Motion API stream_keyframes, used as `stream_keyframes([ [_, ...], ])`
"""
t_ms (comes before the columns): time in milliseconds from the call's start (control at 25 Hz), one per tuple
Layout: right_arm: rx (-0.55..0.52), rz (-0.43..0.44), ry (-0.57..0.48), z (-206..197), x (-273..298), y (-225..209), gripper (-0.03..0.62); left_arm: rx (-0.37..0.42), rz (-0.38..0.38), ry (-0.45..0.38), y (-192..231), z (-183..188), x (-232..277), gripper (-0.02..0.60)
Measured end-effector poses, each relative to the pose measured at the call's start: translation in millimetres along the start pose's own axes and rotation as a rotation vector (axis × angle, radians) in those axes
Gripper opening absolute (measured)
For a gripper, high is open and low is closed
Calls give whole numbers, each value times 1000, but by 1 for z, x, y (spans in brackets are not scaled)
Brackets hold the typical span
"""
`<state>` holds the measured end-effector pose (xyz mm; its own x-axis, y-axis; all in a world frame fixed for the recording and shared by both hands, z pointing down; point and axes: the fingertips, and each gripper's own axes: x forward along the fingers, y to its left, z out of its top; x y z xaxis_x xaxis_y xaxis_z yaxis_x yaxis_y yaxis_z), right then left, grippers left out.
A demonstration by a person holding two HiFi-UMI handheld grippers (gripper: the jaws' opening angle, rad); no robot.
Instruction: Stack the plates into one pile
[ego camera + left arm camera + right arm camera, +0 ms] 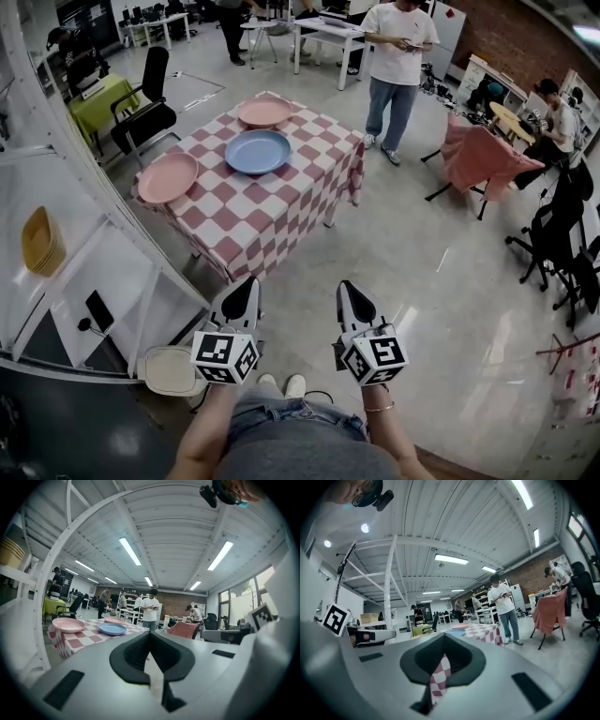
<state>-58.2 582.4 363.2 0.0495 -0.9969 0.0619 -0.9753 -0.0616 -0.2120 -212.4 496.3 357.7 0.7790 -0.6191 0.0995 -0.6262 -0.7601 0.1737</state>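
Pink, blue plates (258, 151) well beyond left tongs (249, 286), right tongs (347, 291), both closed, empty

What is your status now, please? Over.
Left gripper and right gripper shut, empty, short of the table. Near pink plate, blue plate, far pink plate lie apart, unstacked. Bystander stands beyond the table, not in the path.

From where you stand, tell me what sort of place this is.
Likely an open office or lab workspace: rolling office chairs, work desks along the back, a brick wall, and a checkered table holding plates.
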Motion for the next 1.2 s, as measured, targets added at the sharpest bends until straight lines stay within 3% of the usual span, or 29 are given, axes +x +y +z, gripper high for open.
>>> stream_keyframes([
  [240,1,7,-1,6,2,-14,9,-17,44,-3,4,1,2,15],
  [680,34,-21,12,2,26,-41,11,13,33,15,10,0,45,15],
  [920,40,-34,35,-2,69,-58,11,-20,49,40,45,-8,89,15],
  [1200,44,-13,69,-5,156,-68,9,-28,71,51,103,-2,154,15],
])
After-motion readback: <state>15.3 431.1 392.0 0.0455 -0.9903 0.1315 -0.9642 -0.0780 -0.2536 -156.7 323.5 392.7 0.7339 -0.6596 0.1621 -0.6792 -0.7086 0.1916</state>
